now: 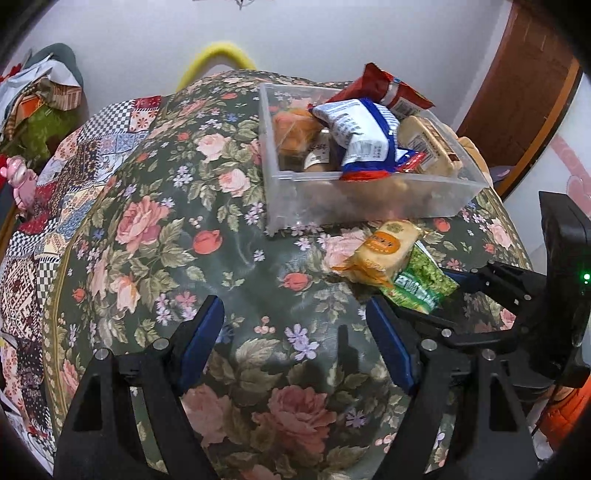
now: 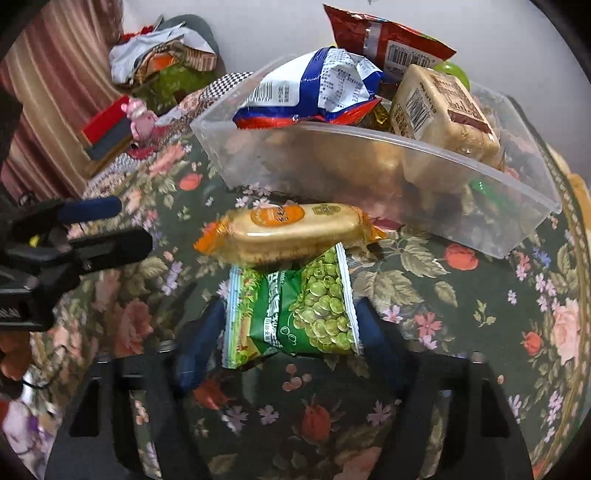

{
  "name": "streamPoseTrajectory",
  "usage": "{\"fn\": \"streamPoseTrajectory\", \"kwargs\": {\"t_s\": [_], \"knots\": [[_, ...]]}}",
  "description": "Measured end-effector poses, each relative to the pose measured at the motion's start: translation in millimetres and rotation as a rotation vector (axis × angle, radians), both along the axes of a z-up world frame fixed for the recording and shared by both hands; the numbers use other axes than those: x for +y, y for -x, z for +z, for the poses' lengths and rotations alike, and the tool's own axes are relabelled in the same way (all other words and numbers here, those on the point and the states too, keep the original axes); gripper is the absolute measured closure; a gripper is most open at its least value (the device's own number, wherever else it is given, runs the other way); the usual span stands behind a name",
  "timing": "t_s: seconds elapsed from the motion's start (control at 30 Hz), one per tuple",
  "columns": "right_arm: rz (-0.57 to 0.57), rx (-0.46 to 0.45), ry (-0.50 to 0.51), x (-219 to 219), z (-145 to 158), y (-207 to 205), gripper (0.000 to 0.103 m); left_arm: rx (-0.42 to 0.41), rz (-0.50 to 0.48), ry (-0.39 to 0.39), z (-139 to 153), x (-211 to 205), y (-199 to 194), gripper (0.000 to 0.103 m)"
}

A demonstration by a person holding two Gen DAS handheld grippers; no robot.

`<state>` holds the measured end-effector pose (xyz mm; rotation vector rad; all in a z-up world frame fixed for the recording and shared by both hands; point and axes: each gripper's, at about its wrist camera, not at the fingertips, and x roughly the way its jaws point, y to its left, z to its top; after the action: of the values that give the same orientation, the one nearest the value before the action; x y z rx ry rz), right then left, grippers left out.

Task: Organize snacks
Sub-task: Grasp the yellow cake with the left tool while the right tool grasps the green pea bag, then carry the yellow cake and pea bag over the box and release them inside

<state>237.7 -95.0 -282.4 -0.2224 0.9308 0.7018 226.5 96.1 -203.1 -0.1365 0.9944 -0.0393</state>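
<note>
Left wrist: floral tablecloth [image 1: 155,229], white wall [image 1: 147,33] behind.

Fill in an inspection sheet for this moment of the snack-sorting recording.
Surface: floral tablecloth.
Job's things: clear plastic bin heaped with snack packets; orange-labelled cake packet and green pea packet lie on the cloth in front of it, the cake packet overlapping the pea packet.
Clutter: pile of bags and a pink toy off to the side.
Grippers: left gripper open over bare cloth; right gripper straddles the pea packet, contact unclear.
Cables: nothing seen.
Surroundings: white wall, wooden door frame, curtain.
</note>
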Motion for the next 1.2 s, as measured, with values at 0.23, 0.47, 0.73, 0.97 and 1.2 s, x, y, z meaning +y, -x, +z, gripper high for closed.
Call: {"fn": "streamPoseTrajectory", "kwargs": {"t_s": [0.23, 0.47, 0.73, 0.97, 1.2], "knots": [[-0.044, 0.013, -0.059, -40.5, 5.1, -3.6, 0.060, -0.009, -0.053, 0.008, 1.4, -22.1, -14.7, 0.024], [-0.114, 0.005, -0.081, -84.6, 9.2, -2.6, 0.061, 0.038, -0.110, 0.015, -19.2, -45.7, -46.5, 0.024], [-0.184, 0.011, -0.093, -112.0, 10.7, -12.0, 0.061, 0.073, -0.126, 0.019, -44.3, -63.2, -77.3, 0.025], [-0.209, 0.028, -0.120, -115.3, 10.0, -12.7, 0.061, 0.023, -0.188, 0.010, -34.9, -76.0, -58.3, 0.060], [-0.201, 0.014, -0.145, -109.8, 21.7, -4.3, 0.061, -0.033, -0.167, 0.014, -15.6, -76.4, -23.5, 0.066]]}}
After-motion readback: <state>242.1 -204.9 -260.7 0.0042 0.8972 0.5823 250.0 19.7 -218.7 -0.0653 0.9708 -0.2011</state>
